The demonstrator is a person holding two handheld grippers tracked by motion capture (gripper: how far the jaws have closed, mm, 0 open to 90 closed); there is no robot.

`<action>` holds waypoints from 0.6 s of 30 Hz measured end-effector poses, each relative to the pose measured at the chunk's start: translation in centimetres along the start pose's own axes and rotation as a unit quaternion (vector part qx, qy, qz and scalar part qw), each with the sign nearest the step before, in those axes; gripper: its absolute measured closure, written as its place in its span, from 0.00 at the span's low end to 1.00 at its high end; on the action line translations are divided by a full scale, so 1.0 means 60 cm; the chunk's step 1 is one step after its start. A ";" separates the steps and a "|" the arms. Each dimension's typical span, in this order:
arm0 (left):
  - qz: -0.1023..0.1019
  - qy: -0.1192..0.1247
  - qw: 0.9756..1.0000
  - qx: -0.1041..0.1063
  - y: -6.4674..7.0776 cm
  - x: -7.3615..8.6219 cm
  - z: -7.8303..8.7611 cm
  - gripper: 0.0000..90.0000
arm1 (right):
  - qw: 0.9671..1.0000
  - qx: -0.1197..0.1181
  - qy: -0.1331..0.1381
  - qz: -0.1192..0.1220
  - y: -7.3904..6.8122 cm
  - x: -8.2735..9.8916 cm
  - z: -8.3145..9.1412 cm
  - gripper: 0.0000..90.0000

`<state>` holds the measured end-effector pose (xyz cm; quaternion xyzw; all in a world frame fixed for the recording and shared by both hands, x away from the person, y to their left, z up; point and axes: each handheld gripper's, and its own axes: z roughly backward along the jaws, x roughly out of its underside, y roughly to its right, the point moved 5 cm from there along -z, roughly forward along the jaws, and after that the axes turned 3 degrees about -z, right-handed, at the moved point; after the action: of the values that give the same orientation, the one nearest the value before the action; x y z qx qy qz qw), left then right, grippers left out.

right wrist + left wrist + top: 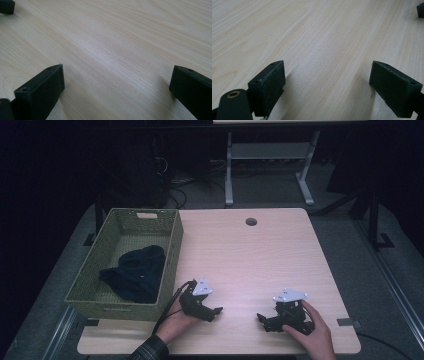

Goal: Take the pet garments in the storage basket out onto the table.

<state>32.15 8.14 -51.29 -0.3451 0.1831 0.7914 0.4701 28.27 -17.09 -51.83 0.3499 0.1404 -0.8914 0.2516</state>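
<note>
Wooden table (250,255) under both gaping, empty grippers

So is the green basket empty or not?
Not empty. A dark garment lies bunched inside the basket, seen in the high view.

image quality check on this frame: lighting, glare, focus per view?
High view: room very dark, table the one lit patch, dark cloth in the green basket nearly detail-free. Left gripper view: bright, soft sheen mid-table, left gripper jaws open and slightly soft, casting shadows. Right gripper view: similar sheen, right gripper jaws open, edges a little blurred.
</note>
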 end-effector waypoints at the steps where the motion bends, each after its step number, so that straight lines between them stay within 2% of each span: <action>1: 0.000 0.000 1.000 0.000 0.000 0.000 0.000 0.14 | 1.000 0.000 0.000 -0.001 0.000 0.000 0.000 0.00; 13: 0.005 -0.001 1.000 -0.003 0.002 -0.002 -0.001 0.14 | 1.000 0.000 0.000 0.000 0.000 0.000 0.000 0.00; 18: 0.008 -0.012 1.000 -0.005 0.003 -0.004 -0.001 0.14 | 1.000 0.000 0.000 -0.001 0.000 0.000 0.000 0.00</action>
<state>32.12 7.84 -51.17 -0.3370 0.1762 0.8001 0.4639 28.27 -17.09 -51.82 0.3494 0.1408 -0.8916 0.2512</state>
